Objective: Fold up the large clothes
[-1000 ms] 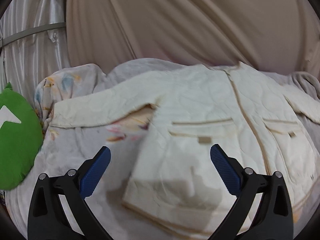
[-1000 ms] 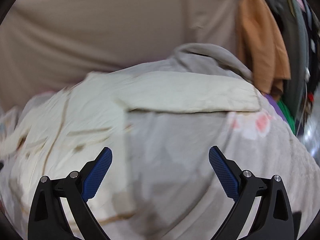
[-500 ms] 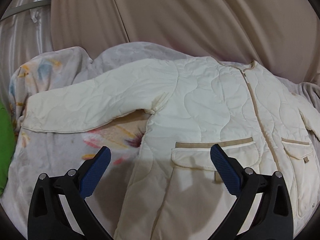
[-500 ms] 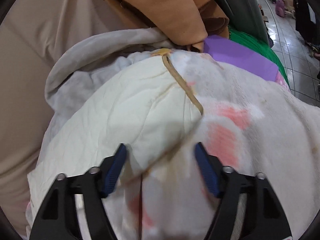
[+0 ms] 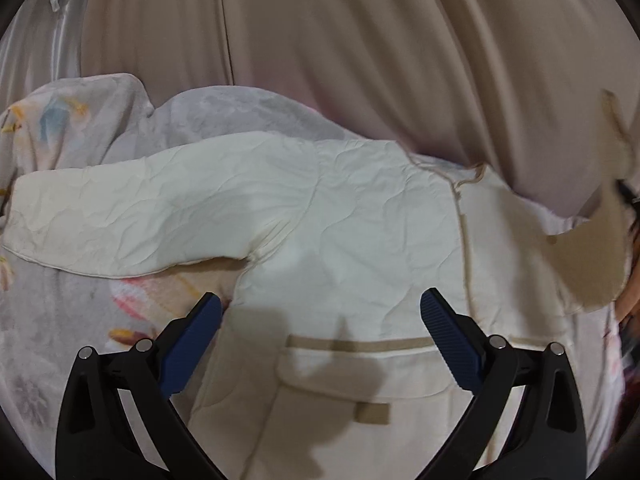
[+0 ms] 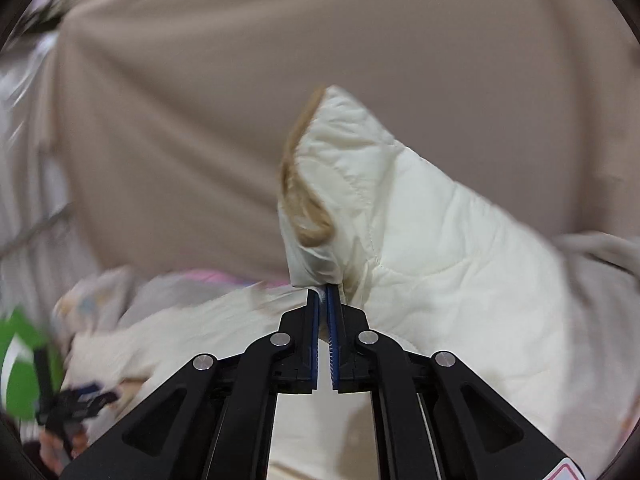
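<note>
A cream quilted jacket (image 5: 360, 240) with tan trim lies front-up on a blanket. Its left sleeve (image 5: 152, 208) stretches out flat to the left. My left gripper (image 5: 320, 320) is open and empty, hovering over the jacket's chest above a flap pocket (image 5: 360, 368). My right gripper (image 6: 323, 300) is shut on the cuff end of the jacket's other sleeve (image 6: 400, 220) and holds it lifted. That raised sleeve also shows at the right edge of the left wrist view (image 5: 600, 240).
A grey floral blanket (image 5: 60, 300) covers the surface. A beige curtain (image 5: 360, 40) hangs behind. A green cushion (image 6: 20, 368) sits at the far left of the right wrist view. The other gripper shows blurred at lower left (image 6: 76, 400).
My right gripper closed on the sleeve cuff and lifted it, swinging left over the jacket. My left gripper moved forward over the jacket's chest, staying open.
</note>
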